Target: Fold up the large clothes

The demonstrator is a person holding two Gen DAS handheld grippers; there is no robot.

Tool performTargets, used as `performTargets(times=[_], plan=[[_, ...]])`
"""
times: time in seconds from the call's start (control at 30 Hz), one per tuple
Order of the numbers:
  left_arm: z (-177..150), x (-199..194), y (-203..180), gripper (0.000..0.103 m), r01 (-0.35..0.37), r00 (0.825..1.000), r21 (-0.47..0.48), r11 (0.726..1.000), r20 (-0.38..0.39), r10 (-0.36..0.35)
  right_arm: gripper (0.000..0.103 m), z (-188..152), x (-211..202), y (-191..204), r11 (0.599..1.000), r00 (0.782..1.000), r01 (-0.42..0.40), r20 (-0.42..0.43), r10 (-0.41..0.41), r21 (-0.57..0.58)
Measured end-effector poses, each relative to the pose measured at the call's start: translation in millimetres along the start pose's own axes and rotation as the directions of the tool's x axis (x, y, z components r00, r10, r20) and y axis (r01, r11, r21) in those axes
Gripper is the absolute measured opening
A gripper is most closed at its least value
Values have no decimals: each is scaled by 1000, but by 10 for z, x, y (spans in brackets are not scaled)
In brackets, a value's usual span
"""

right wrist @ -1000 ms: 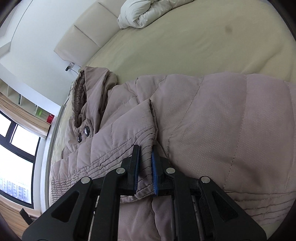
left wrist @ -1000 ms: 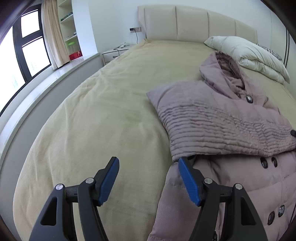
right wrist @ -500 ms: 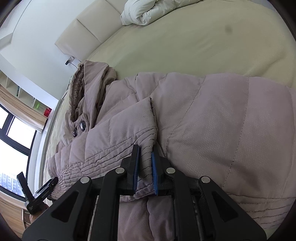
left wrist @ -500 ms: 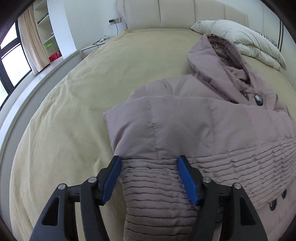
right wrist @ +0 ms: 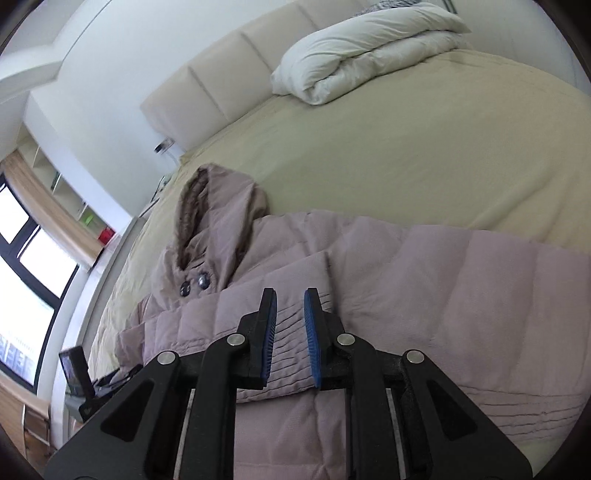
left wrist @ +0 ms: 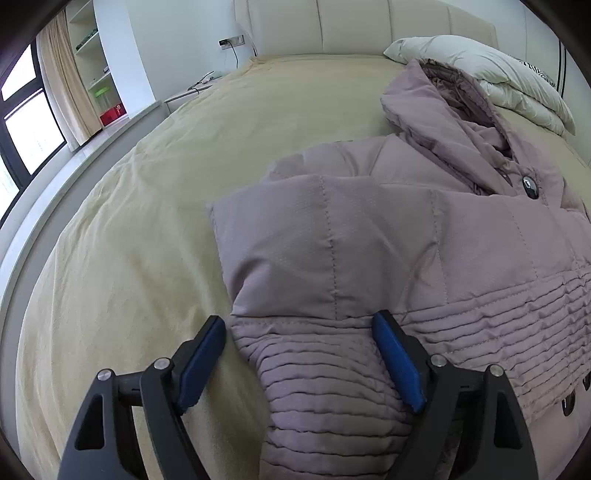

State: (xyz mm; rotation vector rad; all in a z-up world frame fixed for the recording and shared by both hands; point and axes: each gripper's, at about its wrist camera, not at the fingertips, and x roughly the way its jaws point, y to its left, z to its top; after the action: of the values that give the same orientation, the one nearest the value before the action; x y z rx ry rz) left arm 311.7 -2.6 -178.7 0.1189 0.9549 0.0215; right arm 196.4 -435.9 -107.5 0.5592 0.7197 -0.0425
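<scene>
Coat [left wrist: 388,251], puffy and soft, likely light but slippery, best pinched at the ribbed cuff, sprawled on the bed [left wrist: 147,221] between the spread fingers of the released left gripper [left wrist: 306,362]; from the right, just past the slightly parted, empty right gripper [right wrist: 290,332].

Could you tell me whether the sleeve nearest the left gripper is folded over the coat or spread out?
Folded: the sleeve lies across the coat front.

Home bedroom: bed [left wrist: 155,206], padded headboard [left wrist: 354,26], duvet [right wrist: 365,44].
</scene>
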Motion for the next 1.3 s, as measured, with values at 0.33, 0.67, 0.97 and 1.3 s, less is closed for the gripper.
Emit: performTargets(times=[0.33, 0.67, 0.97, 1.3], plan=[[-3, 20, 60, 94, 10, 1000, -4, 1000, 10, -10, 16, -291, 594, -123, 995, 986, -42, -159, 57, 92], [-263, -884, 165, 89, 73, 982, -34, 997, 175, -66, 80, -542, -1149, -913, 977, 993, -61, 114, 38, 205], [-829, -1601, 157, 100, 153, 969, -47, 987, 202, -141, 77, -1693, -2261, -2611, 624, 964, -58, 206, -167, 779], [-1227, -1777, 16, 100, 272, 957, -77, 959, 124, -261, 61, -1601, -2481, -3369, 483, 918, -120, 282, -280, 868]])
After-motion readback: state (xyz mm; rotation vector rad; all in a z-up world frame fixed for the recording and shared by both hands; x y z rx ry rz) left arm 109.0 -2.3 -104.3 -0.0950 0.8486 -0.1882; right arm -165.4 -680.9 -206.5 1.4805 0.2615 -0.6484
